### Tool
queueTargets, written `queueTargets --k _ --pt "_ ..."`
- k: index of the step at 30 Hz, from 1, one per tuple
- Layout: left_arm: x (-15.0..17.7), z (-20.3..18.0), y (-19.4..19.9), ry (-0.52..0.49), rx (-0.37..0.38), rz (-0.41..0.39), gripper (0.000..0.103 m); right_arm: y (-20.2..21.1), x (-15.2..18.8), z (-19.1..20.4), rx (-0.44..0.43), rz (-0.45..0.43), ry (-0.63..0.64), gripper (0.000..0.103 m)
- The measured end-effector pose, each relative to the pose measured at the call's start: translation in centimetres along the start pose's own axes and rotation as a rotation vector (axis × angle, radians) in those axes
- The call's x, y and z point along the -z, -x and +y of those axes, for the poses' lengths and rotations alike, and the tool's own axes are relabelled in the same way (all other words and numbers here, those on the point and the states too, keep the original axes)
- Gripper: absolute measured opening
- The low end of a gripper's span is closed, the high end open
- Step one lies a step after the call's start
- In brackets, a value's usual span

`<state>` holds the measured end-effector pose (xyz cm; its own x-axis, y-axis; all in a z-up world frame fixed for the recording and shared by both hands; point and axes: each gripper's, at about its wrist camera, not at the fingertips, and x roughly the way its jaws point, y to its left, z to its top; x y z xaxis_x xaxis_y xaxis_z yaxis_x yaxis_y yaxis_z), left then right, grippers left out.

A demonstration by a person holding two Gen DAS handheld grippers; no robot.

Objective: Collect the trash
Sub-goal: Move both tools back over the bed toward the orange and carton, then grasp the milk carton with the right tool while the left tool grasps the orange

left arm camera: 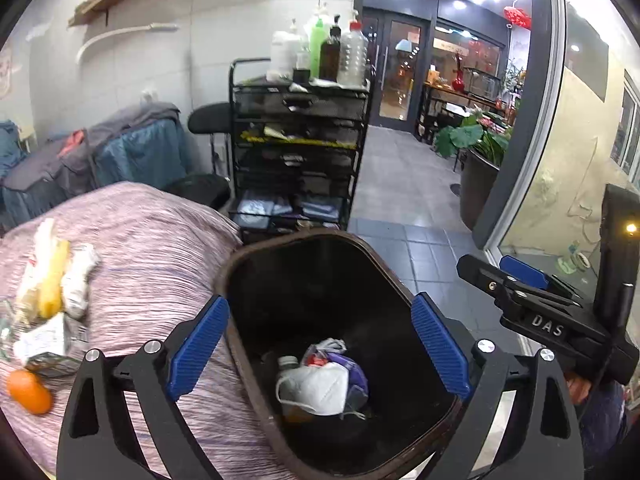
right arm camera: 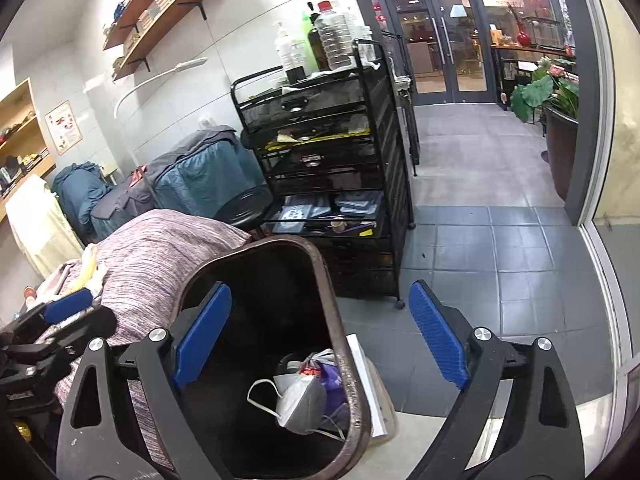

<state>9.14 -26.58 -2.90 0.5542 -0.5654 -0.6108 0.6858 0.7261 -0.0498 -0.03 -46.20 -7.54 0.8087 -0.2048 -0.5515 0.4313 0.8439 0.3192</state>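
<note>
Grippers: left (left arm camera: pixel 320 344) & right (right arm camera: pixel 320 340) both spread wide, empty, over dark brown plastic bin (left arm camera: pixel 240 264). Swing left to wrappers (left arm camera: pixel 52 276) on striped pinkish cloth (left arm camera: pixel 160 240); grab one pc at a time.

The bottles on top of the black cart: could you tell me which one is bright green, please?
The green bottle in the middle of the cluster; the neighbouring bottles are a dark brown bottle, a clear ribbed bottle and white ones.

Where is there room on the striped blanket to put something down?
The striped blanket is bare between the trash pile on its left and the bin rim on its right. It's crowded at the left edge, where wrappers, a carton and an orange bunch together.
</note>
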Motion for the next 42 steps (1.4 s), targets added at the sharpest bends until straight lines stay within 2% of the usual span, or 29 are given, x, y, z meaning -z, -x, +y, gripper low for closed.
queueTargets --k 9,17,32,38,42 --pt "0.3 3.1 4.5 0.052 -0.067 -0.08 0.097 -0.4 -0.1 3.1 -0.113 0.012 0.056 0.09" --pt "1.2 7.3 7.6 0.117 -0.165 -0.114 0.097 -0.8 -0.1 8.4 -0.257 0.034 0.146 0.09" --pt "4.9 16.7 12.2 0.234 -0.358 -0.082 0.097 -1.8 0.7 20.6 -0.53 0.128 0.379 0.09" --pt "7.1 21.1 14.0 0.303 -0.429 -0.057 0.097 -2.4 1.5 25.5 -0.611 0.178 0.506 0.09" --pt "8.7 23.8 14.6 0.353 -0.441 -0.024 0.097 -3.4 2.3 28.8 -0.635 0.23 0.61 0.09"
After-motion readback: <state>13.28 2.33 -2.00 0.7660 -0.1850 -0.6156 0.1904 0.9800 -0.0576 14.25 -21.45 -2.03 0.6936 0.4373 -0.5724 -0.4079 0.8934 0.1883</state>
